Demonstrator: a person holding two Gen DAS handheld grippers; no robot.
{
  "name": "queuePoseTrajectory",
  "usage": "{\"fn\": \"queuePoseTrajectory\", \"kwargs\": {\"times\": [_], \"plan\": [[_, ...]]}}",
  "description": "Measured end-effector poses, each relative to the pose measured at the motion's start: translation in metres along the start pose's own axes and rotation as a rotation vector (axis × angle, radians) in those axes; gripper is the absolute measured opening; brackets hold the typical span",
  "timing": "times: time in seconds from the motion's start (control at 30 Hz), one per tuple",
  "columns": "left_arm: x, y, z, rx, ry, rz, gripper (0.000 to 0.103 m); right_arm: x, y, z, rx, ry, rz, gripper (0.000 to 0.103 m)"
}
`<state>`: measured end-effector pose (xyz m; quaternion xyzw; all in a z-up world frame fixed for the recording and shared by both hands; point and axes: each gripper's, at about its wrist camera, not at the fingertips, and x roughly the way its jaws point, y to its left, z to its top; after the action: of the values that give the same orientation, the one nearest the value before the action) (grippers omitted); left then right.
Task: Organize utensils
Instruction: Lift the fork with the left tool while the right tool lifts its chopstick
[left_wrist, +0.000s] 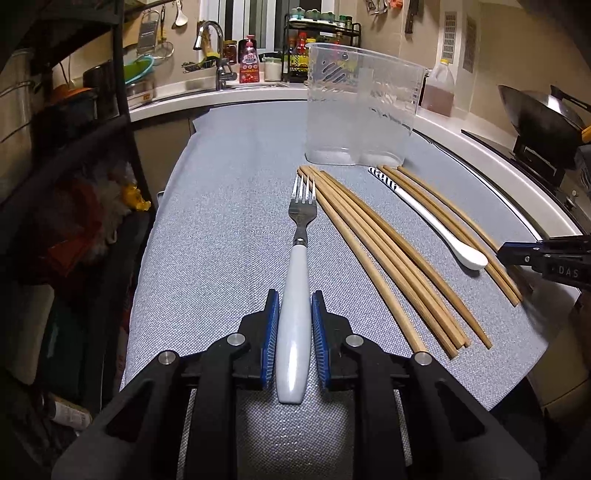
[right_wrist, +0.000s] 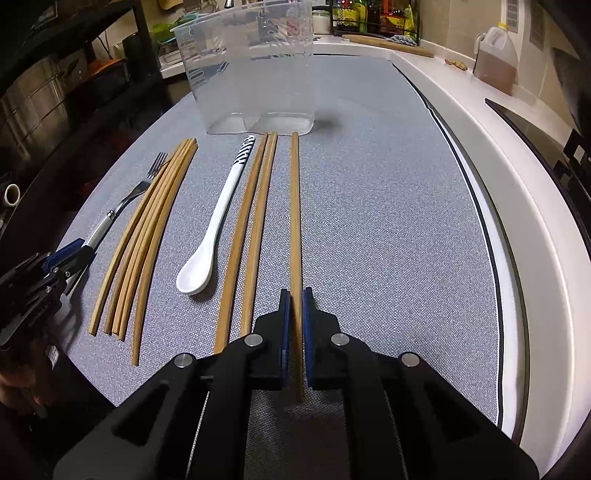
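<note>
Nothing has gone into the holder (left_wrist: 360, 110) yet, as far as the views show: the clear plastic tub stands empty at the far end of the grey mat (left_wrist: 221, 221), with every utensil lying flat in front of it. So the sorting looks barely begun, with all pieces left to move.

From the left, the row runs: a fork (left_wrist: 297, 280) with a white handle, a tight bundle of chopsticks (left_wrist: 373, 251), a white spoon (left_wrist: 432, 218) with a striped handle end, a pair of chopsticks (right_wrist: 255, 229), and a single chopstick (right_wrist: 294, 221) just apart from that pair. All point toward the holder.

The left gripper (left_wrist: 294, 339) sits low over the mat with its blue pads on either side of the fork handle. The jaws are narrowly parted, close to the handle; whether the pads press it or only bracket it I cannot tell. The fork appears to lie on the mat.

The right gripper (right_wrist: 295, 339) straddles the near end of the single chopstick. Its jaws are almost together, with the stick in the thin gap between the pads. It looks pinched, though firm contact is hard to confirm.
</note>
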<state>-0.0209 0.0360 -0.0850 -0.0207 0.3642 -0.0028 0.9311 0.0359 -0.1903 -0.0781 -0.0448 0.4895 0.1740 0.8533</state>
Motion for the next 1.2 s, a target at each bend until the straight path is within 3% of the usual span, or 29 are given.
{"fn": "queuePoseTrajectory", "kwargs": {"times": [0.27, 0.5, 0.7, 1.2], "plan": [[0.004, -0.003, 0.007, 0.035, 0.035, -0.002, 0.019, -0.002, 0.0, -0.002, -0.006, 0.014, 0.019, 0.007], [0.005, -0.01, 0.004, 0.066, 0.003, 0.016, 0.019, -0.002, 0.002, -0.003, -0.008, 0.014, 0.018, 0.007], [0.003, -0.009, 0.001, 0.029, -0.025, 0.018, 0.019, -0.002, 0.003, -0.003, -0.013, 0.005, 0.014, 0.007], [0.005, -0.018, 0.004, 0.047, -0.019, 0.054, 0.017, -0.002, 0.004, -0.001, -0.024, 0.015, 0.029, 0.007]]}}
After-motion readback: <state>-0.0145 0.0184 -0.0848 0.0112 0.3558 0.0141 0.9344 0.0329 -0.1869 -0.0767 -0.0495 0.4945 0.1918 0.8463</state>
